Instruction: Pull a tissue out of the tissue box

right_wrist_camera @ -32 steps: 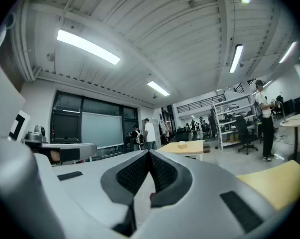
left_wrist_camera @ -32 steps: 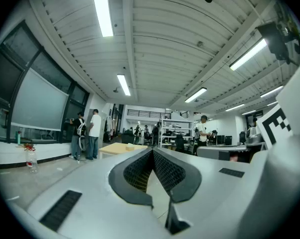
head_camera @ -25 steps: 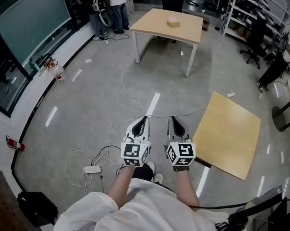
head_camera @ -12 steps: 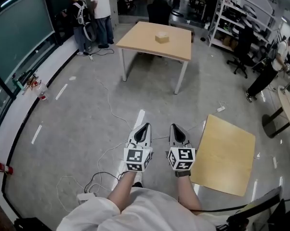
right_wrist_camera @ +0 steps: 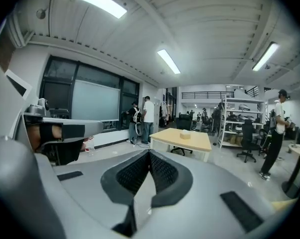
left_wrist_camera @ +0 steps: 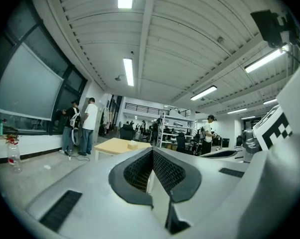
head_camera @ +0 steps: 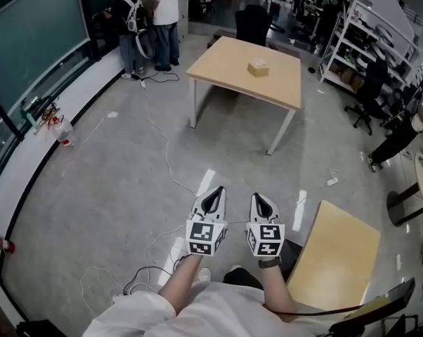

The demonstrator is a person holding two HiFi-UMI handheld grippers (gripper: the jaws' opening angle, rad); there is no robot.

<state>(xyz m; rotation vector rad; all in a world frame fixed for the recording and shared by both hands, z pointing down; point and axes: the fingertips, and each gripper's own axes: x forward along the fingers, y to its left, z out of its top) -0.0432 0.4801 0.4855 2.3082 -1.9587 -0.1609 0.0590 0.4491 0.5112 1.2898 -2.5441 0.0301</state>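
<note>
The tissue box (head_camera: 258, 67) is a small tan box on a light wooden table (head_camera: 225, 60) far across the room. It also shows small in the left gripper view (left_wrist_camera: 132, 145) and the right gripper view (right_wrist_camera: 185, 135). My left gripper (head_camera: 213, 192) and right gripper (head_camera: 259, 197) are held side by side over the grey floor, pointing toward that table and far short of it. Both are shut, pads together, with nothing between them (left_wrist_camera: 151, 153) (right_wrist_camera: 149, 156).
A second wooden tabletop (head_camera: 338, 248) lies low at my right. Cables (head_camera: 162, 156) and a power strip trail over the floor ahead and to the left. Two people (head_camera: 155, 12) stand at the far left by a dark wall screen. Shelves (head_camera: 369, 37) and office chairs (head_camera: 362, 107) line the right.
The table with the tissue box has grown larger and nearer in the head view. The tabletop at the right has slid down toward the frame's corner. Both grippers stay shut, side by side.
</note>
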